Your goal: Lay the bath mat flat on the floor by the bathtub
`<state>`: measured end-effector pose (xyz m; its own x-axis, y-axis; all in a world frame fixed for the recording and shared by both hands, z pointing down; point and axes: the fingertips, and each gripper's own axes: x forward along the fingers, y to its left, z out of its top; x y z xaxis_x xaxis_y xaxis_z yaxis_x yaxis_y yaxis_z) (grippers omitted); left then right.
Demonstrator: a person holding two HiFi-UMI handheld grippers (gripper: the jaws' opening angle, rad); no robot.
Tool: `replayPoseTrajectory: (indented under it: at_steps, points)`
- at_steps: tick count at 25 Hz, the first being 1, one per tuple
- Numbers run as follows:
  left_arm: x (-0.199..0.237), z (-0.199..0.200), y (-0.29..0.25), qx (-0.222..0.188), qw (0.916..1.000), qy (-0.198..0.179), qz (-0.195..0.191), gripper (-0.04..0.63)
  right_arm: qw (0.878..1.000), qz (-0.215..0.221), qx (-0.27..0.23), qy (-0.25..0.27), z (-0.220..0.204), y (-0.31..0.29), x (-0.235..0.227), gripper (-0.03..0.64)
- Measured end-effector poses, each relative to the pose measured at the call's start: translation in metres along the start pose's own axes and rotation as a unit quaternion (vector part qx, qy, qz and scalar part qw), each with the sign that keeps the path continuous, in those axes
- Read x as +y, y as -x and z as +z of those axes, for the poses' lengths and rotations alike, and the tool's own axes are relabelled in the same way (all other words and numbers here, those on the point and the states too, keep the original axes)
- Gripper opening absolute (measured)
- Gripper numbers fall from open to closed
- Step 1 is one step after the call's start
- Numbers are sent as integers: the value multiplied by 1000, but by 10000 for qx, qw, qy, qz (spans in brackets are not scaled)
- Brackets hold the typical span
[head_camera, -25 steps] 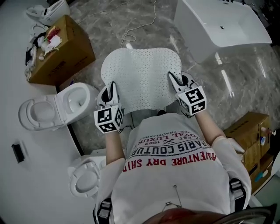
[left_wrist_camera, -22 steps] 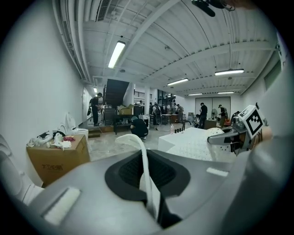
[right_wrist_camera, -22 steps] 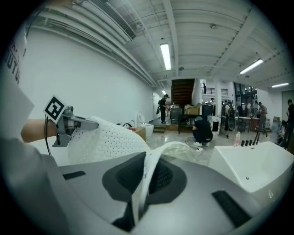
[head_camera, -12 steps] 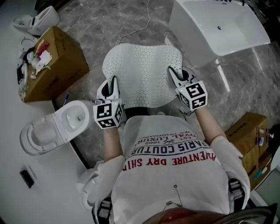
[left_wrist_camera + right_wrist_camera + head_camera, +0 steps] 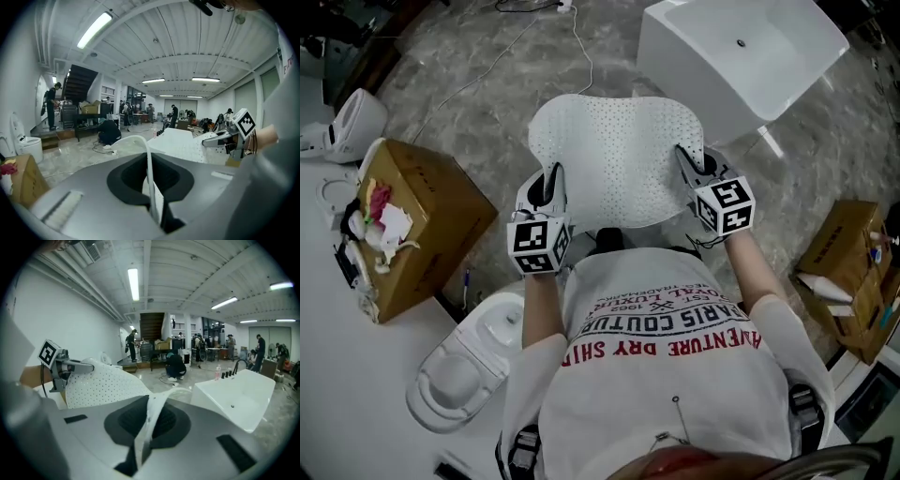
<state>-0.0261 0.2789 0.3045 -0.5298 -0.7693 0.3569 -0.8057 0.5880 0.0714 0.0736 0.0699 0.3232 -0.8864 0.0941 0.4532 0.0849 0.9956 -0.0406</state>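
Both forearms reach forward from the torso, roughly parallel and well apart, elbows bent. The left forearm [image 5: 536, 309] carries the left gripper [image 5: 548, 180], which tilts slightly downward with its marker cube nearest the body. Its jaws are clamped on the left edge of the bath mat [image 5: 619, 155]. The right forearm [image 5: 757, 277] carries the right gripper [image 5: 688, 161], tilted likewise, its jaws pinching the mat's right edge.

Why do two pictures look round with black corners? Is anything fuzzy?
Left gripper view: the wide lens bends the ceiling lights and leaves black corners; the bath mat is soft up close. Right gripper view: the same round bending, yet the bathtub is sharp. Head view: dim, with glare streaks on the floor.
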Motion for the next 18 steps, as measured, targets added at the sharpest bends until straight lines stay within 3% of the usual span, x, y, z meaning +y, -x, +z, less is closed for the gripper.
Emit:
replayPoseTrajectory:
  at_steps: [7, 18]
  points:
    - [58, 37, -82, 66, 9974, -343, -632, 18, 9973, -626, 28, -385, 23, -56, -20, 12]
    - [58, 44, -250, 591, 9856, -654, -1442, 18, 9825, -1322, 379, -1259, -8, -118, -125, 12]
